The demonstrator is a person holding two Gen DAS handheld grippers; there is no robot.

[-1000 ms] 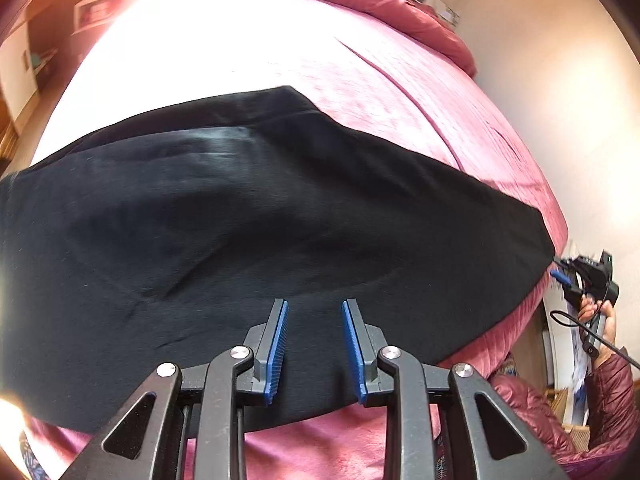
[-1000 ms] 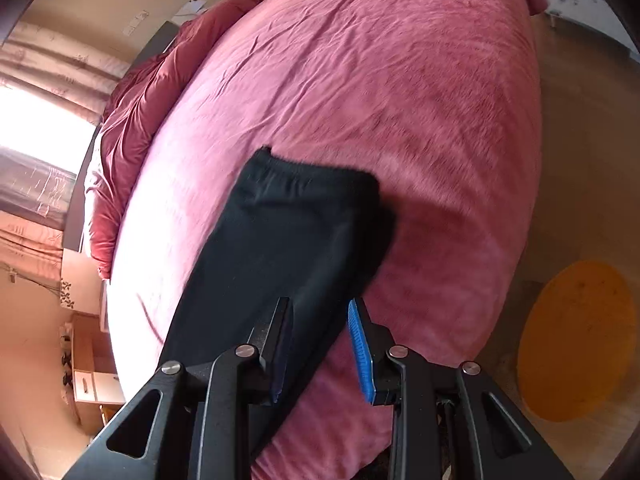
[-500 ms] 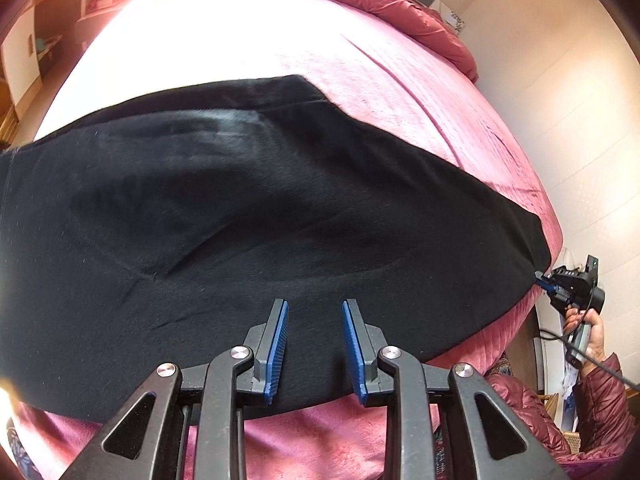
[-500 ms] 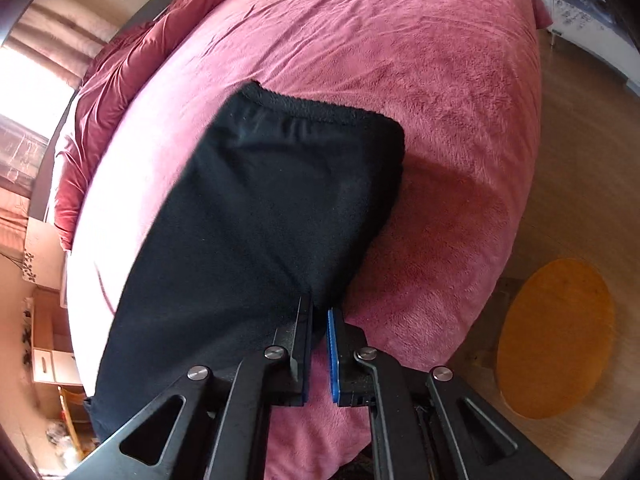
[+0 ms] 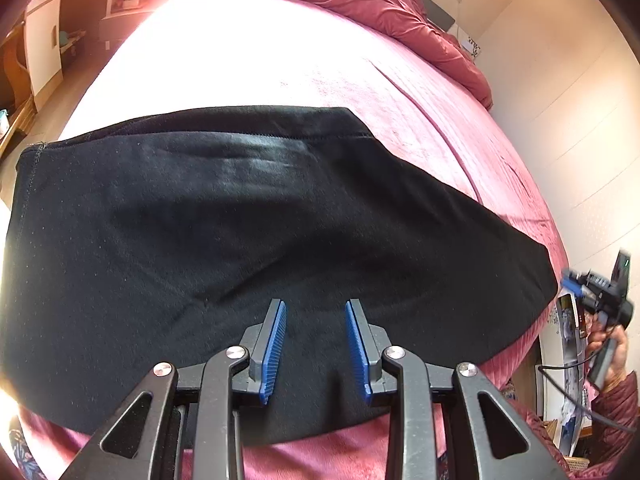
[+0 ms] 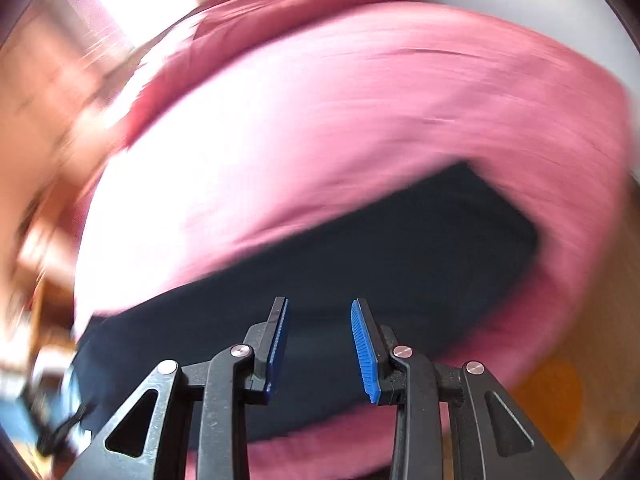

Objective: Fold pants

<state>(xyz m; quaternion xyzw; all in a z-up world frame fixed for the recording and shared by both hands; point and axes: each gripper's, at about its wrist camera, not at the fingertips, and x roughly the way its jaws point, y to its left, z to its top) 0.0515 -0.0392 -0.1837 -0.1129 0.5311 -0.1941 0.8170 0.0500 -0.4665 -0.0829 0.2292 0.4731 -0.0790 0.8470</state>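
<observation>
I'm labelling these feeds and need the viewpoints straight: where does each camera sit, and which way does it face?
Left wrist: on the left claw, looking steeply down at black pants on the bed; its opening fingers, and the hand with the right claw, show.
Right wrist: on the right claw, looking down, blurred; its opening fingers show, nothing between.
Shared: pants and bed.

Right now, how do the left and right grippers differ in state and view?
The left gripper gives a sharp view of the pants; the right gripper gives a blurred one. In the left wrist view the right gripper shows off the bed at the pants' far end; the left is over their near edge. Shared: both sets of jaws are opening with nothing between them.
</observation>
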